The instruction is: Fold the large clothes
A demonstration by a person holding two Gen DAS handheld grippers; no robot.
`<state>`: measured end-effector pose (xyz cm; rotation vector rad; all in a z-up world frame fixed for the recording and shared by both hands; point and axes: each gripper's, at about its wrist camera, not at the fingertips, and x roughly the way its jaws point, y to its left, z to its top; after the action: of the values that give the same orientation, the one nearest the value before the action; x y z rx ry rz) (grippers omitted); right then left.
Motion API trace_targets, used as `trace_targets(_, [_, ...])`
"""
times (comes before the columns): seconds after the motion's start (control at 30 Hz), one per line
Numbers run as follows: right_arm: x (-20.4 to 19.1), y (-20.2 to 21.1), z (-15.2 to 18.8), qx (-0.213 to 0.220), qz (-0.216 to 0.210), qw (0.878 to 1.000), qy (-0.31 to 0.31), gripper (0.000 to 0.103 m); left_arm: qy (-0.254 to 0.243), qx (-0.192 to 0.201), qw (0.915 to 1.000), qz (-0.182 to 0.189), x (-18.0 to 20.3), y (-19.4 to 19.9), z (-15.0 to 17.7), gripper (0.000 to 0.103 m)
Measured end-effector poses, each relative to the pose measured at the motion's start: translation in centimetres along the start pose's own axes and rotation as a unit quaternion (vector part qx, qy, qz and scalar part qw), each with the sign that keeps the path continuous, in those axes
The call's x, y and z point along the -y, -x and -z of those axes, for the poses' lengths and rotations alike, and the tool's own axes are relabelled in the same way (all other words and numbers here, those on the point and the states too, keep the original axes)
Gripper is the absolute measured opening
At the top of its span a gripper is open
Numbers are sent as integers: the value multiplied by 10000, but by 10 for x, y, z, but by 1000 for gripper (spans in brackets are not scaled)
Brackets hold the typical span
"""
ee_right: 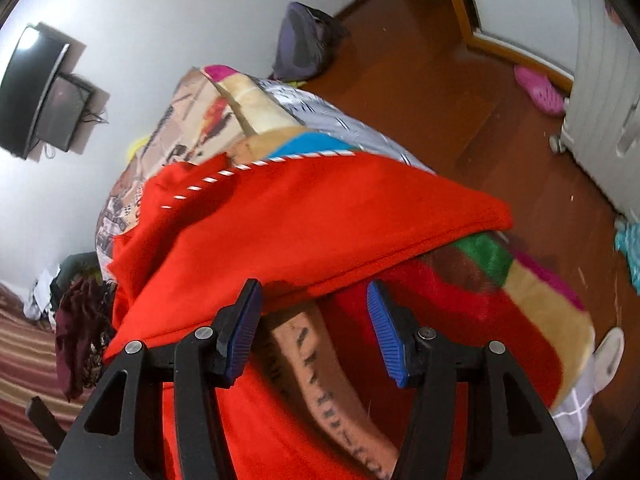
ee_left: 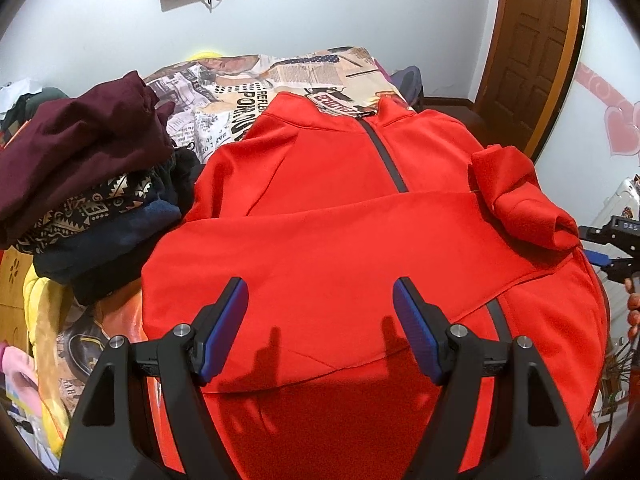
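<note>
A red zip-up jacket lies front-up on a bed, collar at the far end, one sleeve folded across its chest and the other sleeve bunched at its right side. My left gripper hovers open and empty over the jacket's lower part. My right gripper is open and empty at the right side of the bed, just below the jacket's overhanging edge. The right gripper also shows at the right edge of the left wrist view.
A stack of folded dark clothes, maroon on top, sits left of the jacket. A newspaper-print blanket covers the bed. In the right wrist view, a wood floor holds a grey bag, a pink slipper and a white suitcase.
</note>
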<state>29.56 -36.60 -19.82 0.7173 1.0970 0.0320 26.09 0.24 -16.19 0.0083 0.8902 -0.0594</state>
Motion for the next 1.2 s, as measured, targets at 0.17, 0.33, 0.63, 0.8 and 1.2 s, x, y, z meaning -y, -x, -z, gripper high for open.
trace_targets(0.17, [4,-14,-14,60,-7,10000,-25,51,29,6,10000,-12,-1,-1,-1,74])
trace_targets(0.33, [3,-21,-25,192,216,9996,74,40,78,8,10000,-56,-3,-3,-2,74])
trace_targets(0.63, [-52,28,-29,768,-47,9936,830,7,89,129,9997,-181,-11,7,3,74])
trace_targets(0.8, [-128,77,-17,1232,-540,9744,1799,7,193,225,9994,-188,-21,16,5,74])
trace_targets(1.2, [-290,59,69,667,-1572,9164,3619,7,536,633,9958,-394,-70,60,21,74])
